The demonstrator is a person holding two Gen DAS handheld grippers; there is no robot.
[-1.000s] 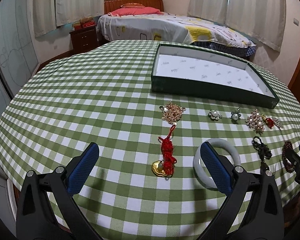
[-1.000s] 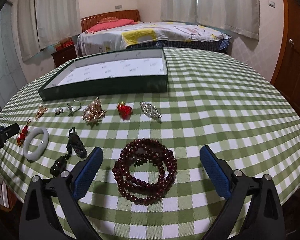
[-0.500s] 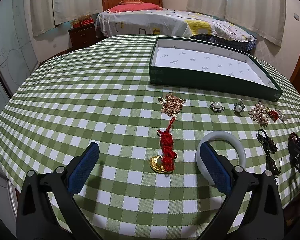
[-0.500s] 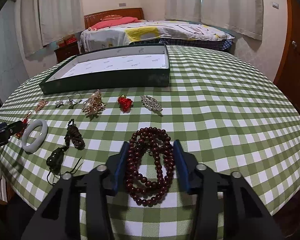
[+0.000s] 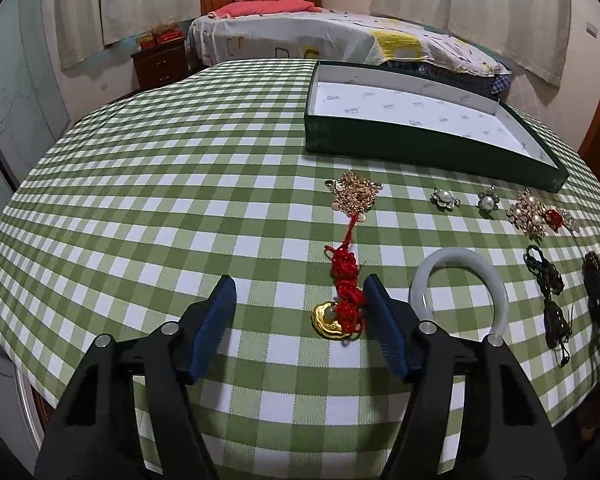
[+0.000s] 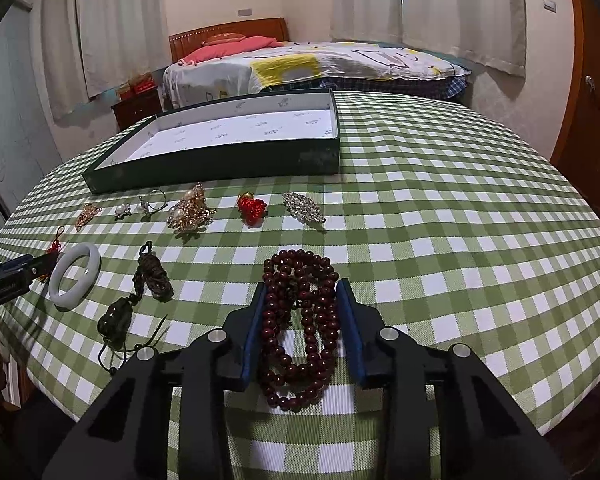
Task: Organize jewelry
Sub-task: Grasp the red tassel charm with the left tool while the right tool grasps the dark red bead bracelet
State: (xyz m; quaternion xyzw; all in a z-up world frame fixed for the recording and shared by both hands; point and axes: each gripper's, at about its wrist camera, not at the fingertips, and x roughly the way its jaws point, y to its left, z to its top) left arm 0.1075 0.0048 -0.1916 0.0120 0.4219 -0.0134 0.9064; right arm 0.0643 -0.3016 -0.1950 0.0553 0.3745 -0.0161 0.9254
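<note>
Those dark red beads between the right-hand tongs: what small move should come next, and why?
Probably a short lift. The right gripper has just been closing, its pads now hugging the beads, which lie on the cloth. The box behind holds nothing yet.

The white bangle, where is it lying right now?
The white bangle lies flat on the checked tablecloth, in the left wrist view between the red knotted charm and a dark corded pendant.
</note>
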